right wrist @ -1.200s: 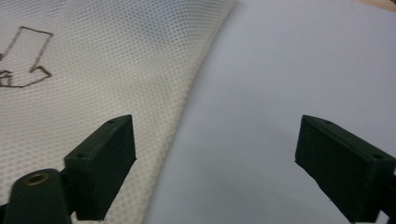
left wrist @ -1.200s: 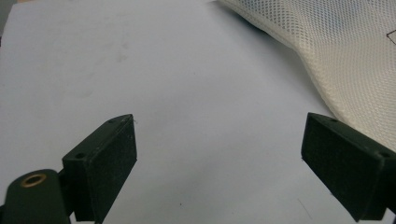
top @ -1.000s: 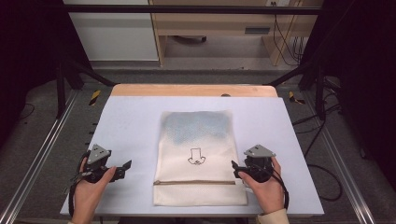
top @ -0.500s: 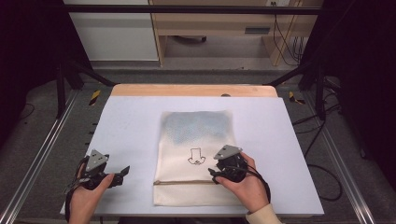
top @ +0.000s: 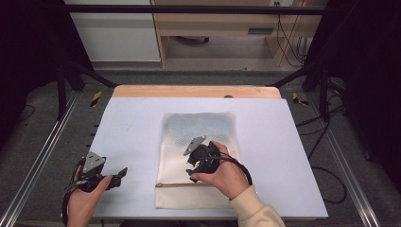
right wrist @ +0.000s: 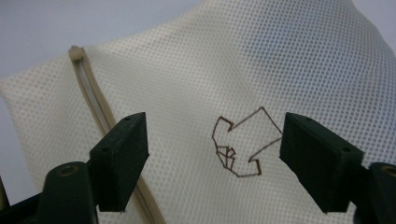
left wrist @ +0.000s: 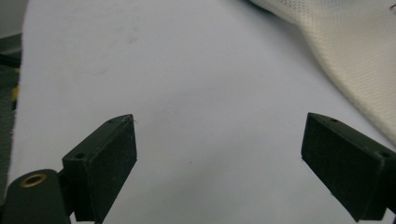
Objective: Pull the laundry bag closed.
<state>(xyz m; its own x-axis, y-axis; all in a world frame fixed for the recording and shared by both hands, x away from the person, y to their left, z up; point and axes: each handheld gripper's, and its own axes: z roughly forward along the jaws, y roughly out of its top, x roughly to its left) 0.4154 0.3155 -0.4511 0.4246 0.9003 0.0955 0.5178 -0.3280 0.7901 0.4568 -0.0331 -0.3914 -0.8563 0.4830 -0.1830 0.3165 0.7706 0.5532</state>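
A cream mesh bag (top: 201, 137) lies flat in the middle of the white table, bluish at its far end, with a zipper (top: 177, 185) across its near end. My right gripper (top: 193, 170) hovers open over the bag's lower middle, its jaws spread either side of a brown stitched arrow emblem (right wrist: 243, 144); the zipper (right wrist: 93, 100) runs past its left jaw. My left gripper (top: 120, 174) stands open at the table's near left, over bare white surface, with the bag's edge (left wrist: 355, 51) off to its right.
The white table top (top: 132, 127) has a wooden strip (top: 196, 91) along its far edge. Metal rails (top: 38, 161) and a dark frame flank the table. Cables (top: 326, 175) trail on the floor at right.
My right gripper has moved left from the bag's right edge onto the bag's lower middle. The left gripper has drifted slightly toward the near edge.
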